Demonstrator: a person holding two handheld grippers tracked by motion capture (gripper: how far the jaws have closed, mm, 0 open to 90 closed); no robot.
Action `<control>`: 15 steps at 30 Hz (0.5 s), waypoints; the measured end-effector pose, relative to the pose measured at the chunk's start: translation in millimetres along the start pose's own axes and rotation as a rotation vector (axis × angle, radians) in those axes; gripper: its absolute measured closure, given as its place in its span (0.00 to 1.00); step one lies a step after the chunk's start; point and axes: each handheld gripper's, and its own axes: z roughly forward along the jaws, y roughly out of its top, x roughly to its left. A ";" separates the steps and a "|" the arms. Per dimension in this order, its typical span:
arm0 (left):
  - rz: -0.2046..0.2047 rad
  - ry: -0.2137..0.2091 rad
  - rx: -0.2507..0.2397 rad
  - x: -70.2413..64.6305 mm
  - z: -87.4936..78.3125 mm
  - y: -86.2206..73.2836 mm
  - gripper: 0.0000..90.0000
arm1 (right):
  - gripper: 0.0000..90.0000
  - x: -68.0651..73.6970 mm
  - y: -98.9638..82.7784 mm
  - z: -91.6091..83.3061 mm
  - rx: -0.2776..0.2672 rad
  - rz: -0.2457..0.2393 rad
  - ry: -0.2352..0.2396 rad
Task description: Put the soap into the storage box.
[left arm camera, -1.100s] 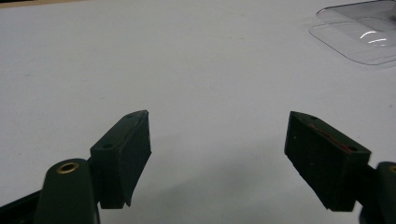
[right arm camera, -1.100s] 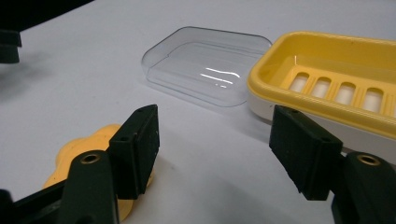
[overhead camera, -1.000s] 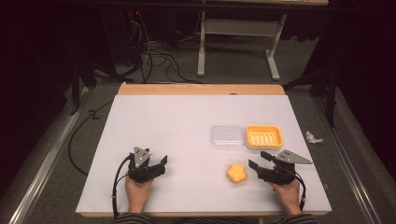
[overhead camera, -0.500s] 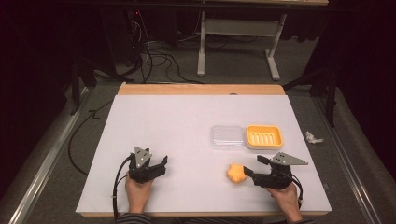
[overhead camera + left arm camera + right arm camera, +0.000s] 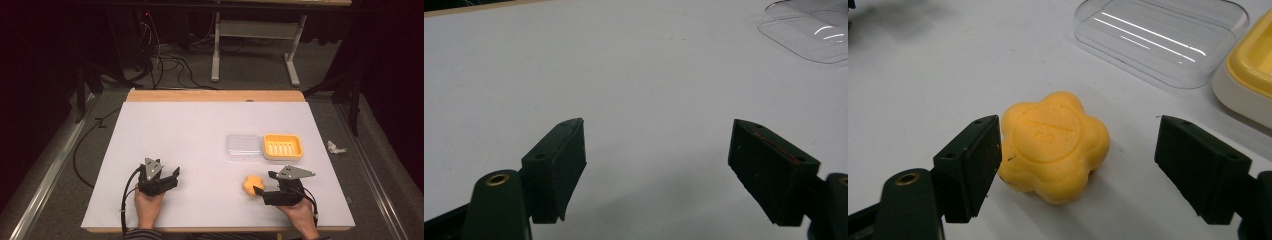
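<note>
Soap [image 5: 1054, 145], flower-shaped and orange, lies on the table [image 5: 190, 135] between the spread jaws of the right gripper [image 5: 1075, 165], touching the left jaw and clear of the other. Uneven closure may push or spin it away on its rounded lobes. The left gripper [image 5: 656, 167] is released and holds nothing. Clear lid [image 5: 243, 146] and soap dish [image 5: 283, 146] sit nearby.

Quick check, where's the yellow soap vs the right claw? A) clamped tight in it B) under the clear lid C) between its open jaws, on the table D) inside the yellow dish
C: the yellow soap lies on the table between the right claw's wide-open jaws, with a clear gap on one side.
</note>
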 end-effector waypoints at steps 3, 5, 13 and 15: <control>0.004 0.000 -0.001 -0.1 -0.2 -0.1 0.26 | 0.20 2.6 1.9 1.5 0.012 -0.008 0.004; -0.005 -0.005 -0.004 -0.1 -0.4 0.3 0.26 | 0.19 5.6 4.9 4.7 0.039 -0.017 0.002; -0.009 -0.008 -0.009 0.2 -1.3 0.7 0.26 | 0.17 13.1 9.9 15.4 0.097 -0.051 -0.016; -0.012 -0.006 -0.007 0.6 -0.9 0.9 0.26 | 0.17 15.1 10.4 17.8 0.115 -0.059 -0.027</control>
